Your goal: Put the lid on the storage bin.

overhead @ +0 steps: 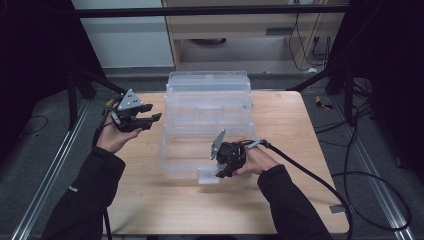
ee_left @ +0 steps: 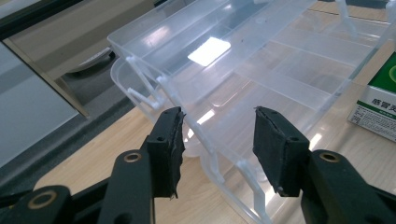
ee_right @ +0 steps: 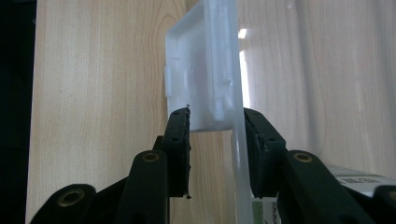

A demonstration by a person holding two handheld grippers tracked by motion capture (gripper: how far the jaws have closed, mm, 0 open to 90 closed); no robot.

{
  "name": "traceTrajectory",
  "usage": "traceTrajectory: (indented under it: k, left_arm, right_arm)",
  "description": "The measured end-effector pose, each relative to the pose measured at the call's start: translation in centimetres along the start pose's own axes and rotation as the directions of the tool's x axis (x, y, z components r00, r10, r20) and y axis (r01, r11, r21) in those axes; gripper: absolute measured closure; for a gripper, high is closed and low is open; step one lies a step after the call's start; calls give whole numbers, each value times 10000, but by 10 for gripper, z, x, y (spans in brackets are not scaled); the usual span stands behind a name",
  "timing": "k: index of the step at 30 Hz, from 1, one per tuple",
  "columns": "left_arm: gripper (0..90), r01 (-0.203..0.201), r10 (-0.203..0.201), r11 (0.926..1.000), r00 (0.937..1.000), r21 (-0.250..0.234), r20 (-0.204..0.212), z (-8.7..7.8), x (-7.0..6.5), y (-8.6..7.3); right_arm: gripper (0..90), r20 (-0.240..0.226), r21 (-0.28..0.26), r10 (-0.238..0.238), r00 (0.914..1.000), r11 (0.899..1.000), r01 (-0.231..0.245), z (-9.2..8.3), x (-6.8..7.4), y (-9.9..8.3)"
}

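Observation:
A clear plastic compartment box (overhead: pixel 210 107) stands in the middle of the wooden table (overhead: pixel 295 150), its lid swung open toward the back. At the box's front edge my right gripper (overhead: pixel 220 172) points left, its jaws closed on the white front latch (ee_right: pixel 201 70) and the front wall; the pads (ee_right: pixel 180 149) meet the latch's lower edge. My left gripper (overhead: pixel 154 112) hangs above the table to the left of the box with its jaws open and nothing between them. In the left gripper view the box (ee_left: pixel 261 60) lies beyond the open left gripper (ee_left: pixel 217 135).
A green and white carton (ee_left: pixel 378 102) lies by the box's clear wall; its corner (ee_right: pixel 355 179) appears past the right jaw. Black cables trail off the table's right side (overhead: pixel 320 185). Bare wood lies in front of the box and on both sides.

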State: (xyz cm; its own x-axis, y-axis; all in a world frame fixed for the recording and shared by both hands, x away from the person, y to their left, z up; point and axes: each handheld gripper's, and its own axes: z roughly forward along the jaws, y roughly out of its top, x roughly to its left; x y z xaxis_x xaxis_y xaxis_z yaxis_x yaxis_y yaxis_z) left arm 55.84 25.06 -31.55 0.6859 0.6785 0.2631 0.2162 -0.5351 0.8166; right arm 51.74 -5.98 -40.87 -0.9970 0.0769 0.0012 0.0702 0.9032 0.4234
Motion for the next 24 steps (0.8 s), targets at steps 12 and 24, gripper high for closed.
traceTrajectory:
  k: [12,24]
  left_arm:
    - [457,-536,533,9986,9965,30,642,15,6,26]
    - [427,-932,903,9955,9888,193,1190,29,17,43]
  right_arm:
    - [654,-19,-3,-27,10000,10000,27,0,0,0]
    - [654,-27,-40,-91,10000,10000,91,0,-1,0]
